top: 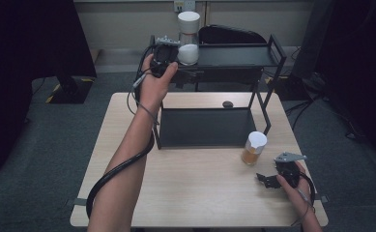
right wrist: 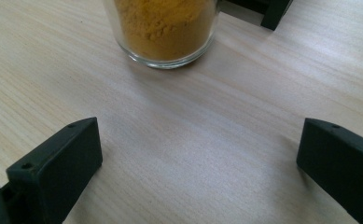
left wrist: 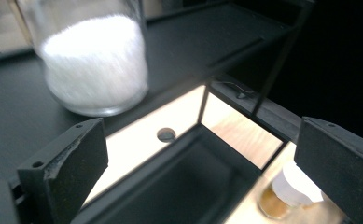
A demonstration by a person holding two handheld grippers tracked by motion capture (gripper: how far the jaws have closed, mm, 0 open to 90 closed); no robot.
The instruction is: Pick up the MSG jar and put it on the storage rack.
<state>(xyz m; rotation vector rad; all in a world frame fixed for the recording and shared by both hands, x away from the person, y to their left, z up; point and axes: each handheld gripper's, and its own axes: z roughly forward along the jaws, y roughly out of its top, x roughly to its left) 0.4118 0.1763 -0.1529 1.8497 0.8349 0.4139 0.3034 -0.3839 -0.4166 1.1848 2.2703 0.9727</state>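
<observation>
High view: left gripper raised at top shelf of black rack, just beside white-powder jar standing on shelf. Right gripper low on table, orange-powder jar ahead of its jaws, near, not touching.

Left gripper view: jaws spread wide, nothing between them; white-powder jar ahead, toward left jaw, apart from both.

Right gripper view: jaws wide apart, holding nothing; orange-powder jar straight ahead, beyond tips, standing upright on table.

White powder jar, orange-brown powder jar with white lid, black shelf, pale wood-grain table.
</observation>
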